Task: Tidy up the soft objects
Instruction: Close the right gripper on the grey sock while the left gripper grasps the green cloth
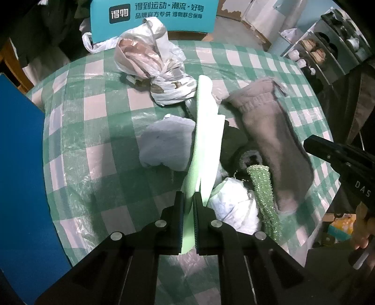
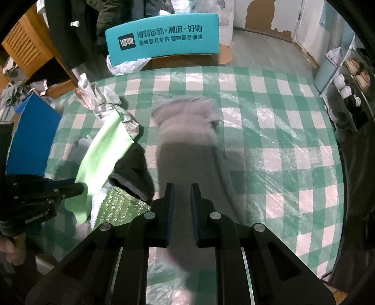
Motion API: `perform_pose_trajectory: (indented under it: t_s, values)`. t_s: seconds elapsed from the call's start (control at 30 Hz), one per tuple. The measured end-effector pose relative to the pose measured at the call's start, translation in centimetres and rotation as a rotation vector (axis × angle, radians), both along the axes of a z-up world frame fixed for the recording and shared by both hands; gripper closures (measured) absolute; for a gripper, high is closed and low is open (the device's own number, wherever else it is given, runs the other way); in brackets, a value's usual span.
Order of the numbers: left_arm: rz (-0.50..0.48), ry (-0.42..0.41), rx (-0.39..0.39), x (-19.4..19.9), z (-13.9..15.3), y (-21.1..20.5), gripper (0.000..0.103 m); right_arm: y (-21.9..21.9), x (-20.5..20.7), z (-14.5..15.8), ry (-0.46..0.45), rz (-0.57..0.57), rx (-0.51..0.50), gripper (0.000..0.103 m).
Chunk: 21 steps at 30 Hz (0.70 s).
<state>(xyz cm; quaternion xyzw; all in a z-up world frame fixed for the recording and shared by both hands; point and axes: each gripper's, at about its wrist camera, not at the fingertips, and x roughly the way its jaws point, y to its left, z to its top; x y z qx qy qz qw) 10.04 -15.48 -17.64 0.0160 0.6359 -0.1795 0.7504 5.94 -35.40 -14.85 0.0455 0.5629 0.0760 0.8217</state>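
Checkered surface is cluttered, so I'd lift my left tool, clamped on the green cloth, clear of the grey sock beside it, right tool parted, empty.

Two wrist fisheyes, both angled down and forward over the checked table.

Left view: close above the pile, looking out past its own claw toward the teal box. Right view: from further right, over its claw, same heading. Shared: teal box, grey sock, green cloth, blue board.
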Motion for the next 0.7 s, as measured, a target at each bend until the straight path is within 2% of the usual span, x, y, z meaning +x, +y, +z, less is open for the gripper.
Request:
perform_pose_trajectory:
  t_s: [0.1,0.17,0.23,0.3,0.33,0.37,0.5,0.7]
  values:
    - [-0.001,0.013,0.019,0.0,-0.3,-0.3,0.095,0.1,-0.2,0.3,-0.005,0.003,0.007,0.09]
    - [0.0,0.026,0.029,-0.1,-0.8,0.0,0.087,0.1,-0.2,0.0,0.008,0.004,0.012,0.09]
    - [0.003,0.026,0.044,-0.1,-1.1,-0.2,0.062,0.1,-0.3,-0.3,0.016,0.002,0.011,0.09]
    - [0.008,0.01,0.05,0.1,-1.1,-0.4,0.048,0.2,-0.3,-0.6,0.026,-0.006,0.0,0.071]
    - [0.007,0.005,0.049,0.1,-1.1,-0.5,0.047,0.2,-0.3,-0.7,0.025,-0.012,-0.006,0.053]
    - [0.004,0.008,0.05,0.2,-1.2,-0.6,0.045,0.2,-0.3,-0.8,0.021,-0.017,-0.008,0.043]
    - [0.005,0.003,0.066,0.5,-1.7,-0.6,0.035,0.0,-0.1,-1.1,0.031,-0.026,-0.007,0.043]
    - [0.017,0.023,0.07,0.9,-2.8,-0.3,0.034,0.0,0.1,-1.5,0.044,-0.027,0.004,0.043]
